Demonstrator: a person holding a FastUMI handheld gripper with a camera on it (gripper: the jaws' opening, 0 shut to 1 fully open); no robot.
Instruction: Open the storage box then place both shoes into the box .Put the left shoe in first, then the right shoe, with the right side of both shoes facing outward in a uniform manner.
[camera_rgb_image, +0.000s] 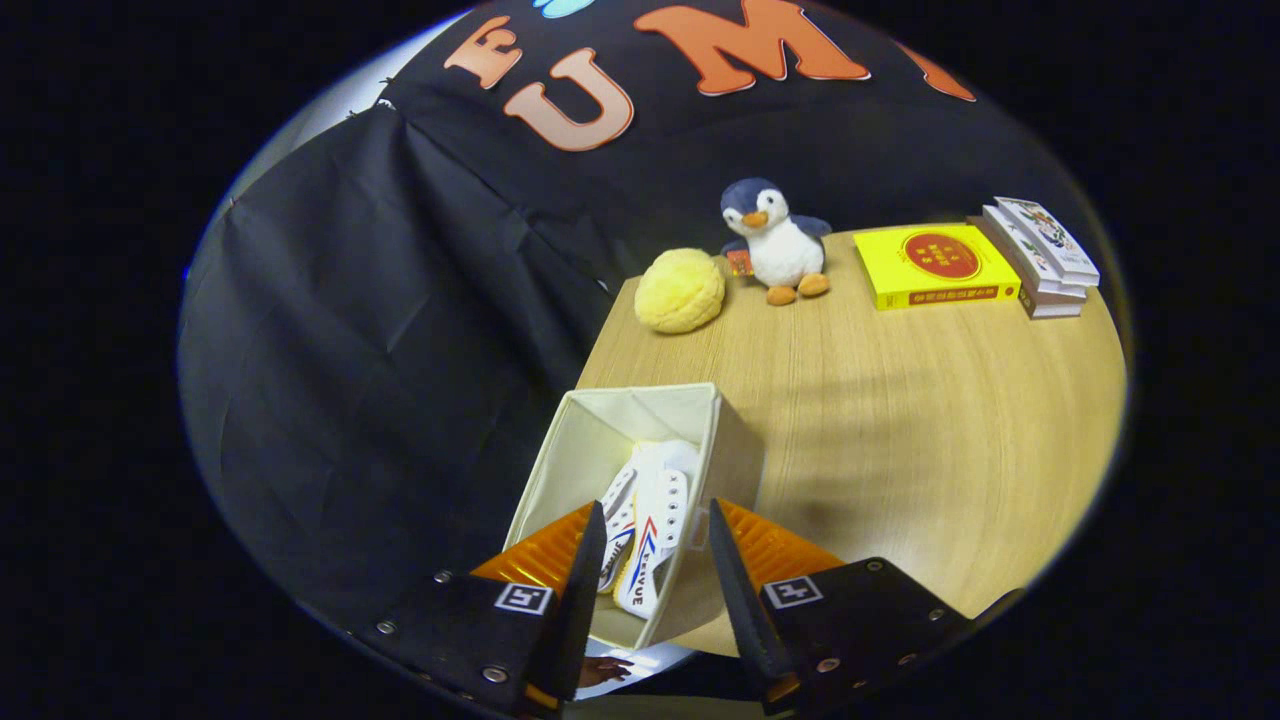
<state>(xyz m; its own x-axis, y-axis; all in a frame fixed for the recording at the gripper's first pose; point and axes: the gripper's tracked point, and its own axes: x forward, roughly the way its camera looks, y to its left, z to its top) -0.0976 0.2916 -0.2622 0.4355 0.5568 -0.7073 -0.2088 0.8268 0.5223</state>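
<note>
Wood-grain table (900, 420) | open fabric box (590, 440) holds white canvas shoes (645, 520) | gripper (652, 545) spread apart, empty

I see a wooden table (900, 420). Near me, at its left edge, sits the open storage box (735, 450). Along the far edge lie a yellow plush ball (680, 290), penguin toy (775, 240), yellow book (935, 265) and stacked books (1045, 255).

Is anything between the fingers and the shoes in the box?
Nothing visible. The gripper is open and empty above the open box, and the white shoes lie inside it, seen straight through the gap between the fingers. The box has no lid over them.
</note>
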